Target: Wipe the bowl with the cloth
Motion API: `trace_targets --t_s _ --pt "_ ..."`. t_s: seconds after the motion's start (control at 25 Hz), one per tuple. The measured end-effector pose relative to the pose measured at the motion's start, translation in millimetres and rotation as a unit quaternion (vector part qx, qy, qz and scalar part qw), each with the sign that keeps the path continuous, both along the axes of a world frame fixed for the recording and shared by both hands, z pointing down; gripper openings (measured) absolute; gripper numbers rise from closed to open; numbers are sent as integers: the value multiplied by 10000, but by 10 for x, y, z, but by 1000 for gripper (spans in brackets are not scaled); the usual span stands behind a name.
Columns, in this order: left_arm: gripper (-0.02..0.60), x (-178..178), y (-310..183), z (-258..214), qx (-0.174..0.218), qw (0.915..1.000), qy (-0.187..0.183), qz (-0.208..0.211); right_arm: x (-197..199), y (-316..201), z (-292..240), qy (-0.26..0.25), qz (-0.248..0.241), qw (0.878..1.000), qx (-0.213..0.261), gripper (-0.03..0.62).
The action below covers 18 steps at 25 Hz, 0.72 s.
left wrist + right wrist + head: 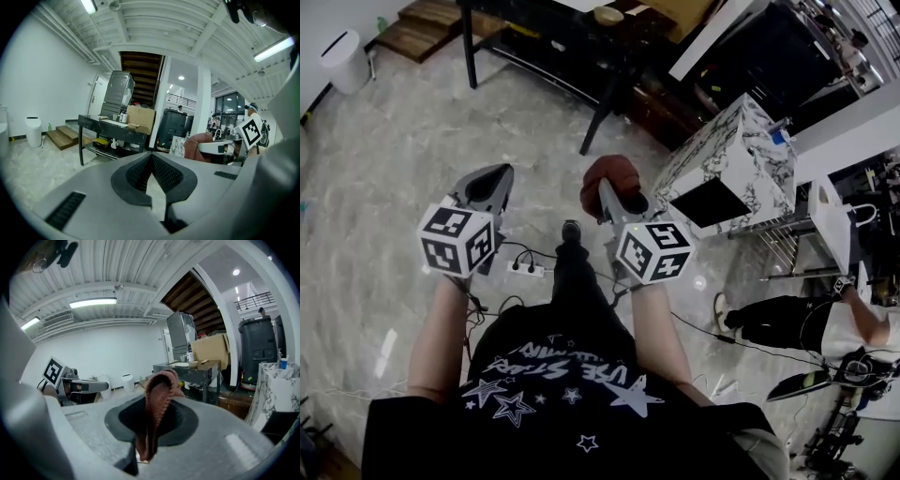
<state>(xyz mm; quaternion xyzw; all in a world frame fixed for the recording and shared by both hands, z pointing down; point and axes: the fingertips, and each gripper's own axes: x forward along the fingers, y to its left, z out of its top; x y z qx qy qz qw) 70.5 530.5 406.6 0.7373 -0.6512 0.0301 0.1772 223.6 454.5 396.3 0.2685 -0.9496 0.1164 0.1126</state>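
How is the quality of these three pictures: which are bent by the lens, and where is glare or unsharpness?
Head view: sharp and evenly lit; the grey marbled floor shows faint reflections. Left gripper view: strong fisheye bending, black corners; the long ceiling tube lamp glares. Right gripper view: the same bending; the reddish-brown knitted cloth between the jaws looks slightly soft.

A pale marbled floor (384, 187) meets white walls (42, 79), with wooden steps (427, 23) and a white bin (344, 61) far left, a dark table (93, 123) bearing a cardboard box (139, 119) beyond, a marble-patterned cabinet (736, 155) right, and strip lights (93, 302) on the ribbed ceiling (154, 28).
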Motion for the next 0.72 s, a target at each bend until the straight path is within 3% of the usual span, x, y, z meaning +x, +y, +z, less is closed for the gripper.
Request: trace_targets --t_s 0.2,0.44,0.72 --pt "8 -357 -633 88 -28 9960 703 -559 -241 -725 112 -85 -261 9996 -64 52" --pt "8 -792 -1658 51 -102 9925 675 -1011 -576 -1854 196 -136 -491 9984 -225 52" --pt "8 -1041 -2785 -105 -135 9910 611 -1180 -957 -3075 17 -116 -761 9968 -222 52"
